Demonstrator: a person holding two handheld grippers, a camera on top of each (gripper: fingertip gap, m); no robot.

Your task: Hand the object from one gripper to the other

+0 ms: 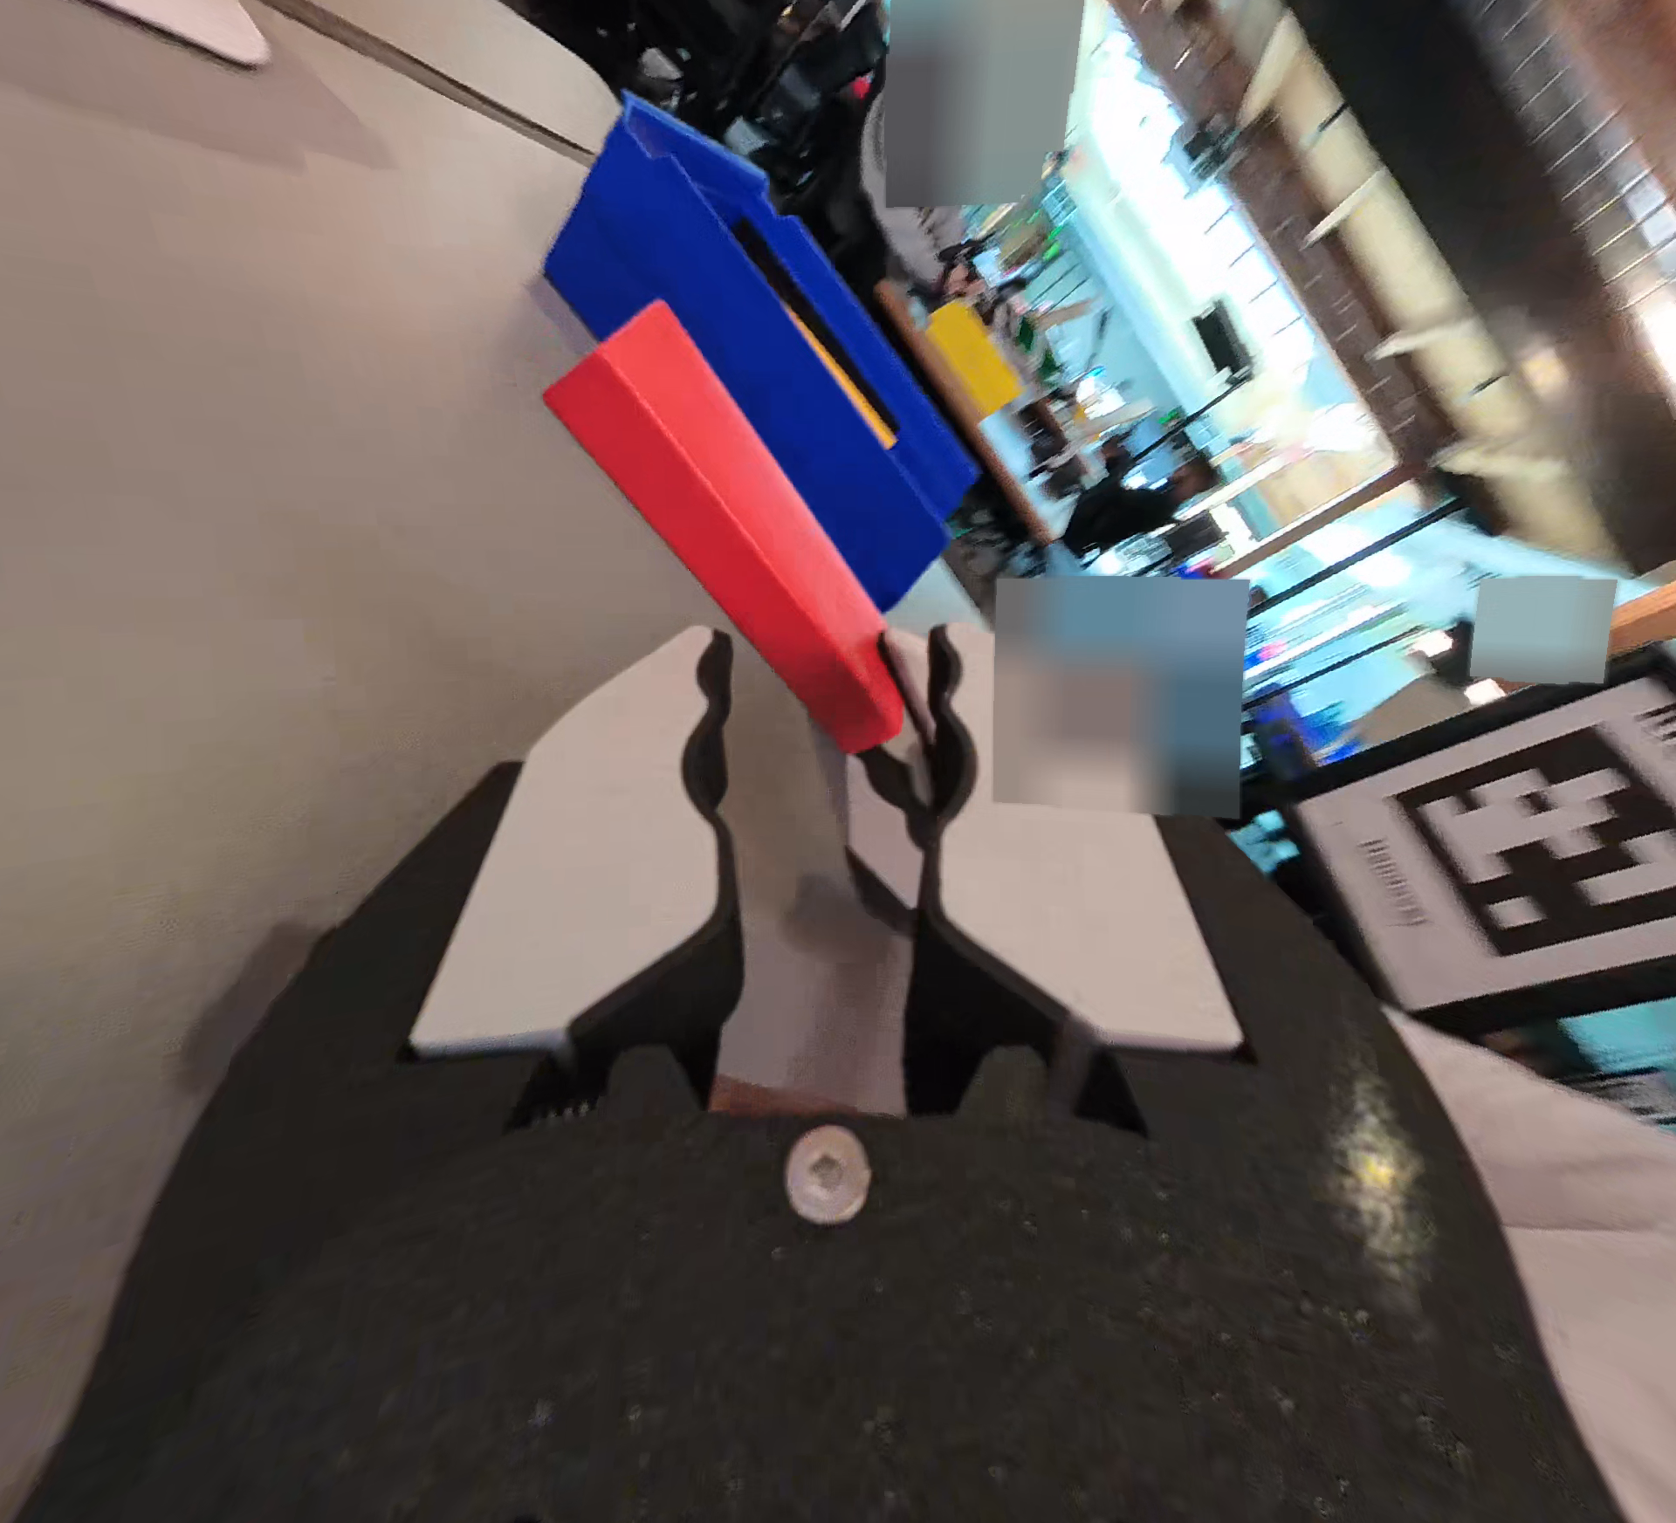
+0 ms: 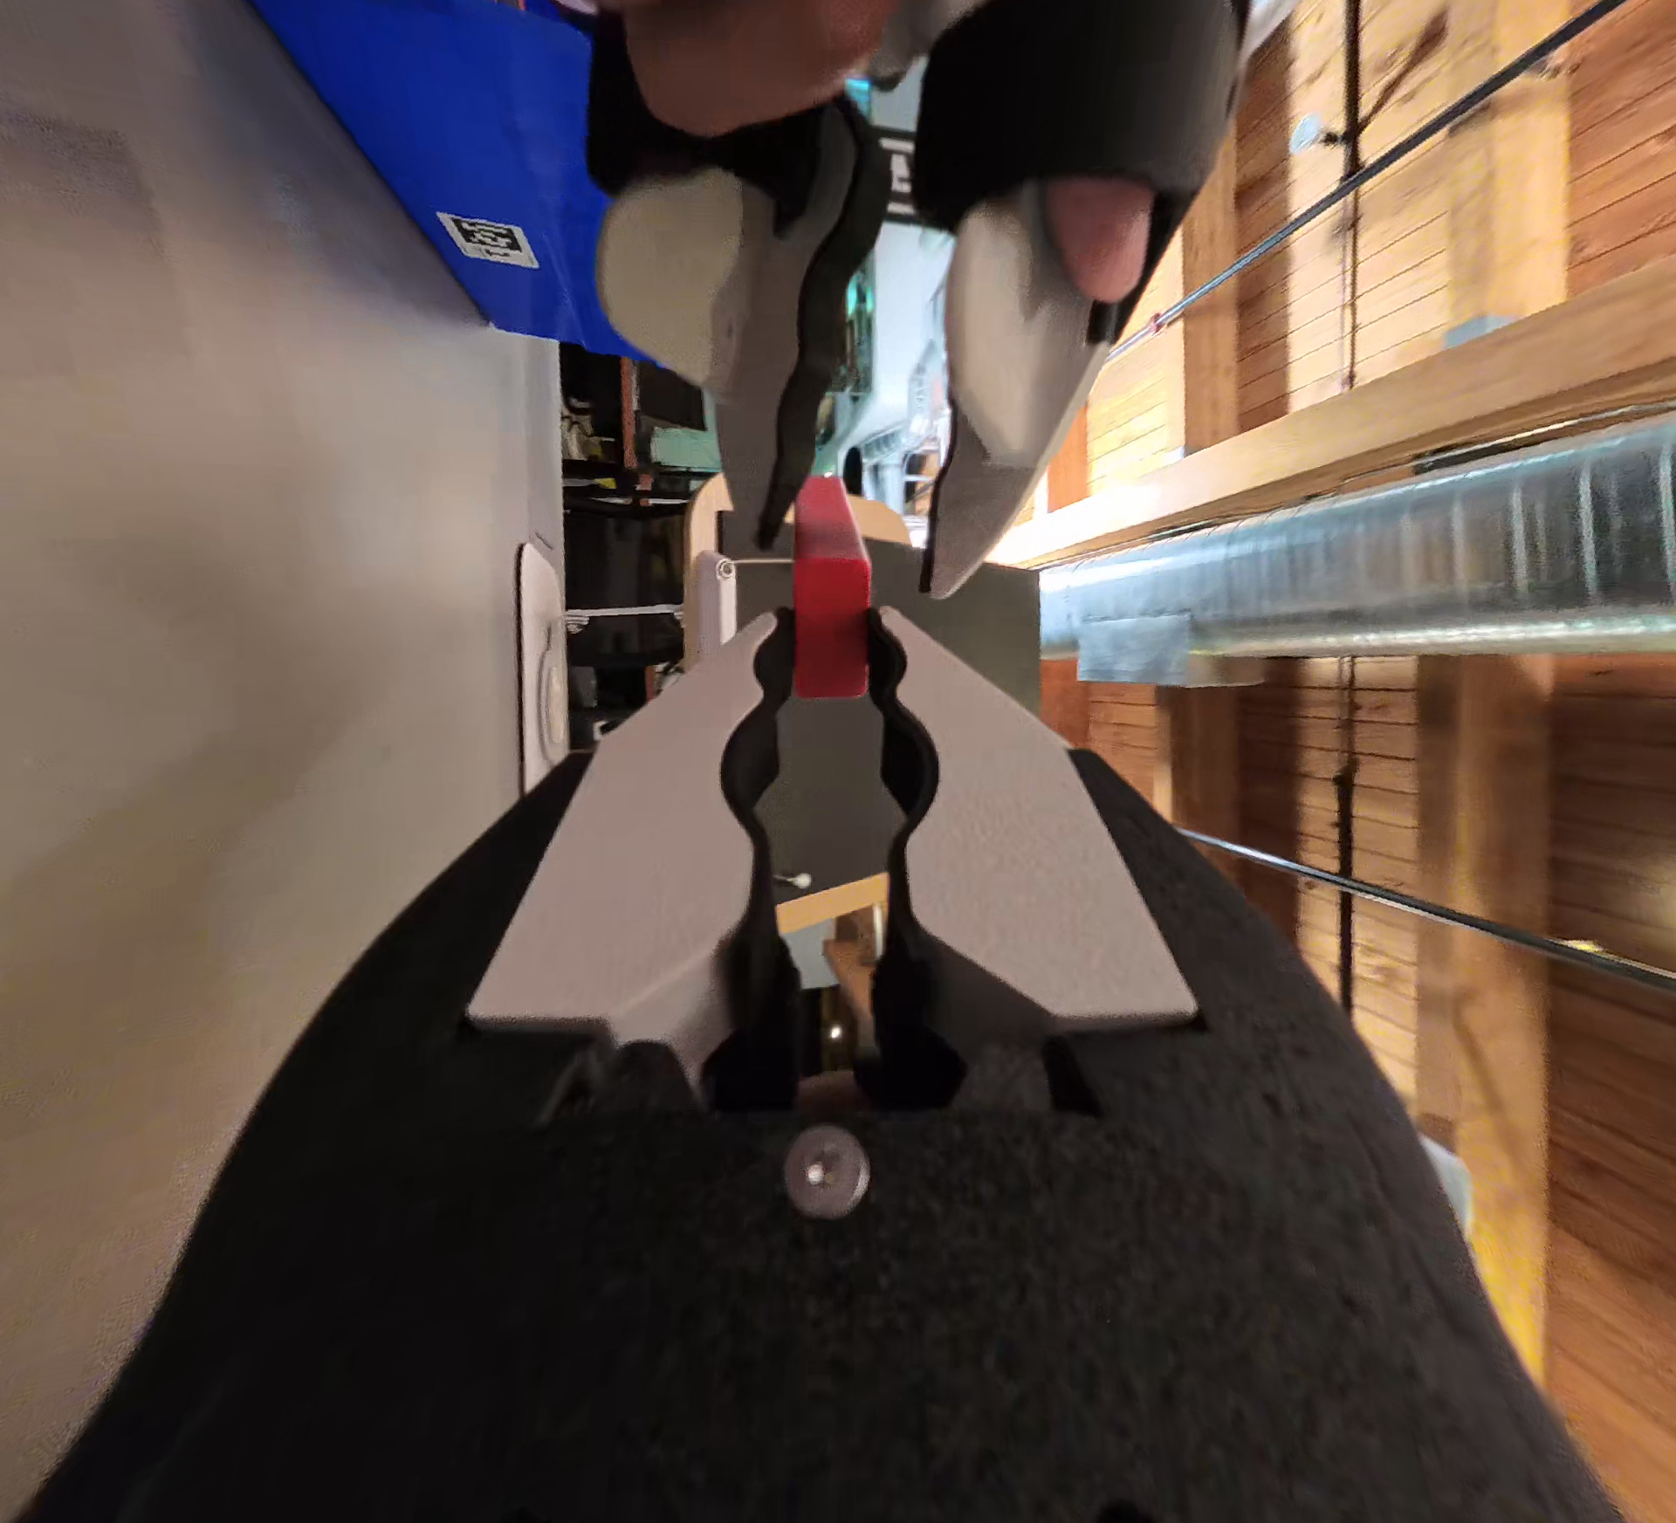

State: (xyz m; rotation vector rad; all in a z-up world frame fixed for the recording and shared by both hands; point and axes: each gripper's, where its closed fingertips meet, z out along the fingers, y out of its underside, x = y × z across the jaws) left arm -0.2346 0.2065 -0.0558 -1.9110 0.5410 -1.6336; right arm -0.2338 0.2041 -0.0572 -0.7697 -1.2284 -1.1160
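The grey tabletop [image 1: 227, 482] is filling one side of both views, with a blue bin [image 1: 725, 355] sitting on it near its edge and showing something yellow through its slot. Above the tabletop the red block [image 2: 830, 618], a long flat bar, is being held in the air: the right hand-held gripper [image 2: 827, 629] is clenching one end of it between its fingertips, and the block is running away from that camera toward the left hand-held gripper [image 2: 848, 564]. In the right wrist view the left one, carried by a strapped hand [image 2: 871, 29], is standing released, its two fingers straddling the far stretch of the block with a gap on the one side and the other finger tip very near it. In the left wrist view the left hand-held gripper [image 1: 830, 645] is likewise spread wide, and the block's [image 1: 725, 536] rounded end is lying near its right finger, pinched there by the other gripper's tips. The handover seems to be at the receiving step: the left jaws would need to centre on the block and close before the right lets go. The blue bin is lying close behind the block, so any swing that way could knock it. A square marker board [image 1: 1533, 845] is standing off to the side, clear of the work.
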